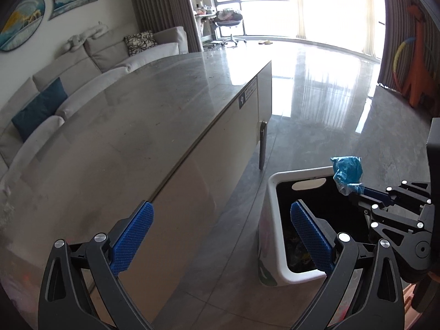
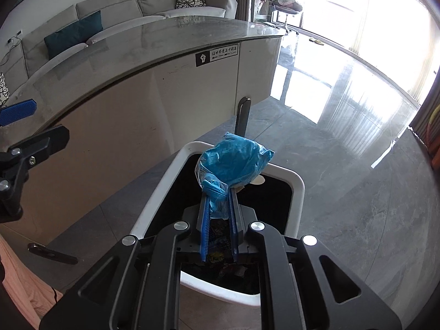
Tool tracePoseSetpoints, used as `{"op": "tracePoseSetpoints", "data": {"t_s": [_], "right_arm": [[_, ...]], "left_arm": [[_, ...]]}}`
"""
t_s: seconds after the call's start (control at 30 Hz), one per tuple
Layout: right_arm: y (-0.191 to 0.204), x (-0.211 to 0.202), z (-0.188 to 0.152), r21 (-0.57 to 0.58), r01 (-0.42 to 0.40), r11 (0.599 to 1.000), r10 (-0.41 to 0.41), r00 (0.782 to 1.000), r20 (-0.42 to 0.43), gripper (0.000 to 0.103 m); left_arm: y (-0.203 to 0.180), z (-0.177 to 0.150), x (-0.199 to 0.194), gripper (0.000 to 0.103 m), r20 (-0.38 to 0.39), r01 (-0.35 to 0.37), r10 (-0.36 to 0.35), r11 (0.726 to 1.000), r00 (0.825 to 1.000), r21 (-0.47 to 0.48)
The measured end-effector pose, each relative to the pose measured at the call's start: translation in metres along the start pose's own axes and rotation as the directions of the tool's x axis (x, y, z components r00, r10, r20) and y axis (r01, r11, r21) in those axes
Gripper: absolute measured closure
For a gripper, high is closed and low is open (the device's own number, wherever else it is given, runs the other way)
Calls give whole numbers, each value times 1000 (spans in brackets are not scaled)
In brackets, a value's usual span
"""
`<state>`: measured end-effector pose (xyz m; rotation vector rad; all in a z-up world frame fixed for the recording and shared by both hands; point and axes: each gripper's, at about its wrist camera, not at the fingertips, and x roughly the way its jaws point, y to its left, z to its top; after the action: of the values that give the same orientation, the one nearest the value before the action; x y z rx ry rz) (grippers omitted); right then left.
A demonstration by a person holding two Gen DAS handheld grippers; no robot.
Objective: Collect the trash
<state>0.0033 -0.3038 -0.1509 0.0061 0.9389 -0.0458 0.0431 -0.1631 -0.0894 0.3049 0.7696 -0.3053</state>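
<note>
My right gripper [image 2: 217, 192] is shut on a crumpled blue plastic bag [image 2: 233, 162] and holds it above the open white trash bin [image 2: 298, 184]. The bin has a black inside with colourful scraps at the bottom. In the left wrist view the same bag [image 1: 347, 169] hangs from the right gripper [image 1: 354, 188] over the bin [image 1: 275, 220]. My left gripper [image 1: 220, 217] is open and empty, between the table edge and the bin's near left corner.
A long grey marble table [image 1: 137, 115] with pale side panels stands left of the bin on dark legs [image 1: 262, 148]. A grey sofa [image 1: 90, 55] lies behind it. Glossy grey floor [image 2: 357, 165] stretches right toward bright windows. An orange toy [image 1: 418, 77] stands far right.
</note>
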Motion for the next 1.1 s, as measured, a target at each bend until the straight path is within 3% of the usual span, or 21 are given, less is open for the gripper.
{"op": "tracePoseSetpoints", "data": {"t_s": [0.13,0.2,0.23,0.27,0.6,0.9,1.1], "right_arm": [[7,4,0,16,-27,1000,27,1000,-8,63],[12,3,4,6,-19,1000,19,1000,13,30],[15,1,5,0,-6,1000,6,999,39,22],[17,-2,6,-1,6,1000,-6,998,60,6],[27,-28,16,-11,50,999,-48,983,177,4],[45,-57,35,-45,39,998,-25,963,268,4],[76,-71,60,-99,10,995,23,945,325,4]], "left_arm": [[12,3,-6,4,17,5,-5,999,1000,-32],[13,4,-7,4,22,2,-1,999,1000,-36],[14,4,-6,4,21,3,-3,999,1000,-38],[14,4,-6,4,19,2,-2,999,1000,-40],[26,1,-9,4,19,-2,4,997,1000,-80],[43,3,-22,4,52,-23,29,993,998,-116],[79,6,-32,3,69,-48,63,980,996,-192]]}}
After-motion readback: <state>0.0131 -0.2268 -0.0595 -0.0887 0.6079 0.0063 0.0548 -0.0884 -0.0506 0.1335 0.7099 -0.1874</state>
